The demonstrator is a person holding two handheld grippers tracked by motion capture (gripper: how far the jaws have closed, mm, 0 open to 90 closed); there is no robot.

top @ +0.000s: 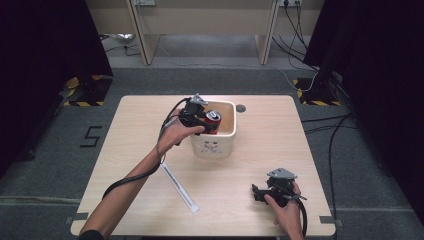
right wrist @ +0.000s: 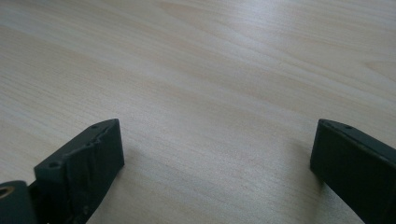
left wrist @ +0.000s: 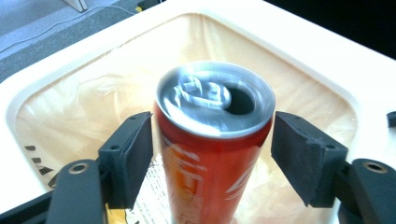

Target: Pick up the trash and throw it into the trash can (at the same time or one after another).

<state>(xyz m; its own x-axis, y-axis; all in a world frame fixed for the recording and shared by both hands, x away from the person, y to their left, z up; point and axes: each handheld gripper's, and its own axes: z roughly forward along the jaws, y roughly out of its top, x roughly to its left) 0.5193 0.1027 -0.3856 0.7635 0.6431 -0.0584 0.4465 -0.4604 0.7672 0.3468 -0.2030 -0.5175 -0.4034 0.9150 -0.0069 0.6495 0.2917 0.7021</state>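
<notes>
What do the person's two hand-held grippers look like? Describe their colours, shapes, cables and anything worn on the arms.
Both the left gripper and the right gripper are black, each with two blocky black jaws and a grey three-cornered plate on top. A black cable trails from each. The forearms are bare, with a dark sleeve edge at the left elbow.

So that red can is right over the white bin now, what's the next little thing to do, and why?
Probably draw the left gripper back and up from the bin. The can hangs blurred inside the lined bin with a gap at each pad, so it looks let go already. The right gripper rests open on the table.
</notes>
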